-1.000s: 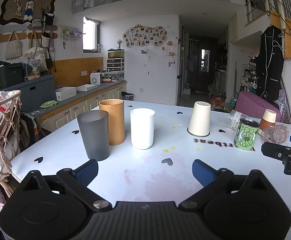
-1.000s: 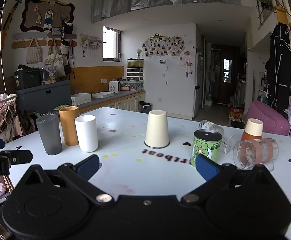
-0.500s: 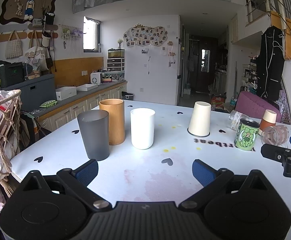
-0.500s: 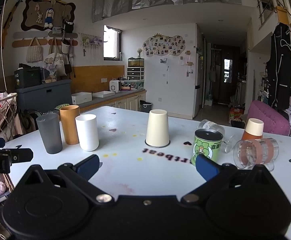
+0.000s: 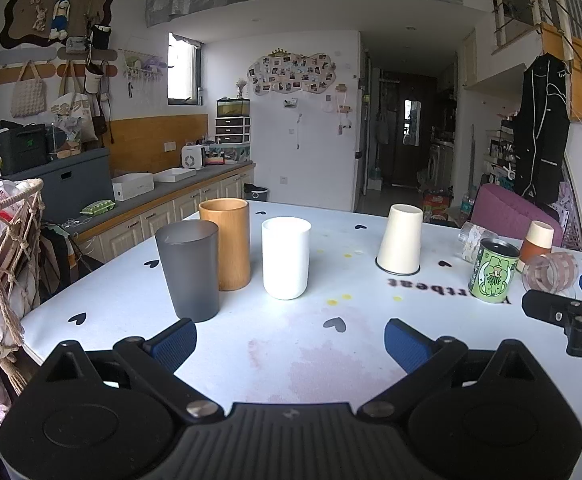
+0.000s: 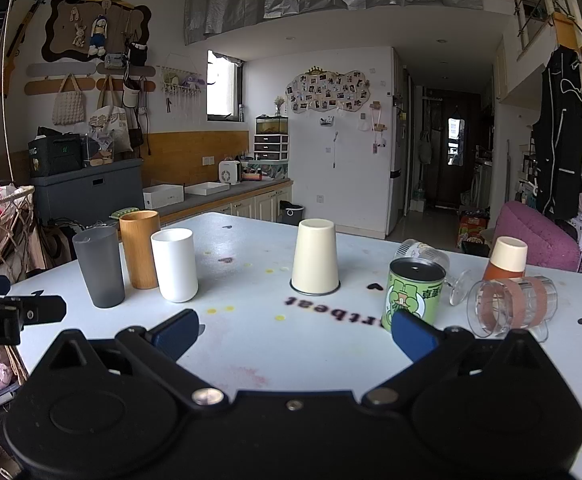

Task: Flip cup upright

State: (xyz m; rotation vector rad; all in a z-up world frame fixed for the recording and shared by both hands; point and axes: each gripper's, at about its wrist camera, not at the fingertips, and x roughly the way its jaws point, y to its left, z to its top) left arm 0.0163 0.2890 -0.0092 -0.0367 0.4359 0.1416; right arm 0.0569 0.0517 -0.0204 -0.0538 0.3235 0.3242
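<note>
Straight ahead of both grippers, the cream cup point(image 5: 400, 240) stands mouth-down on the white table point(image 5: 291, 344), its wide rim flat on the surface and its narrow base on top; nothing touches it; from the right gripper point(image 6: 295, 330) it sits just beyond the gap between the fingers, and from the left gripper point(image 5: 289, 344) it lies ahead and a little to the right; the right gripper's blue fingertips point(image 6: 411, 334) are spread wide with nothing between them, and the left gripper is likewise spread and empty; just beyond the right gripper's right fingertip stands a green printed can point(image 6: 415, 288), and further right a clear glass with pinkish bands point(image 6: 511, 306) lies on its side, with a brown cup with a cream base point(image 6: 507, 258), also inverted, behind it; ahead and left of the left gripper three cups stand upright close together: a grey cup point(image 5: 189, 270), a wooden cup point(image 5: 227, 244) and a white cup point(image 5: 285, 258); the cream cup is well apart from that row.
</note>
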